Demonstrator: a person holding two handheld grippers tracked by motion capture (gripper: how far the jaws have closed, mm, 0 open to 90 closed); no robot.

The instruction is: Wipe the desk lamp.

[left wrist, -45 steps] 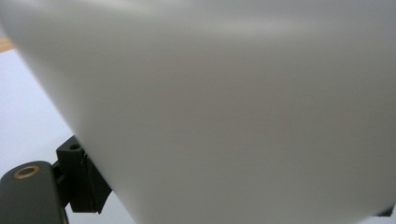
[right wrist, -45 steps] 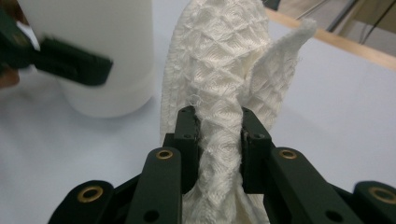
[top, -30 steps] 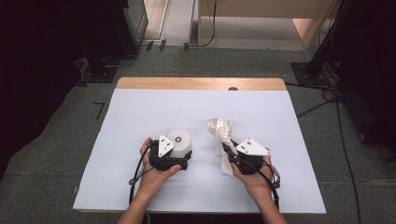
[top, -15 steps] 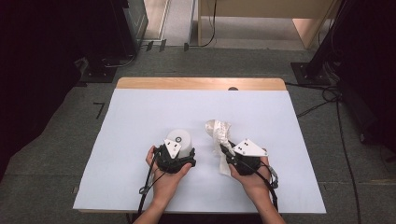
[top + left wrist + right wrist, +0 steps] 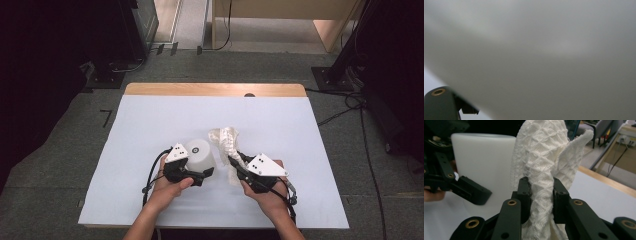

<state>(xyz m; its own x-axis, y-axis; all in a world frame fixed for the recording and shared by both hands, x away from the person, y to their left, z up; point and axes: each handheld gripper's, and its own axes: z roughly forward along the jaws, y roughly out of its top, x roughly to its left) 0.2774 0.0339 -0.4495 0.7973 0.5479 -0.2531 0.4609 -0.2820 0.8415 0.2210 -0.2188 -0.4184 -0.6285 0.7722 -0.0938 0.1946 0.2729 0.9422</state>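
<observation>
A white cylinder (image 5: 200, 151) stands upright on the white table (image 5: 150, 115), left of centre. My left gripper (image 5: 196, 172) holds it from the near side, its jaws pressed to the wall. In the left gripper view the cylinder (image 5: 536, 55) is a close grey blur, with one black finger (image 5: 439, 100) at the lower left. My right gripper (image 5: 234, 162) is shut on a white waffle-knit cloth (image 5: 227, 140), which rises crumpled beside the cylinder. In the right gripper view the cloth (image 5: 544, 152) stands pinched between both jaws (image 5: 541, 195), the cylinder (image 5: 484, 157) just behind it on the left.
The table's far edge is a bare wooden strip (image 5: 215, 89). Grey carpet surrounds the table, with cables (image 5: 350, 102) on the floor at the right, a black stand (image 5: 107, 75) at the back left, and wooden furniture (image 5: 280, 15) beyond.
Both hands have drawn closer together. The left gripper and the cylinder shifted a little right, and the right gripper with the cloth edged left toward the cylinder.
</observation>
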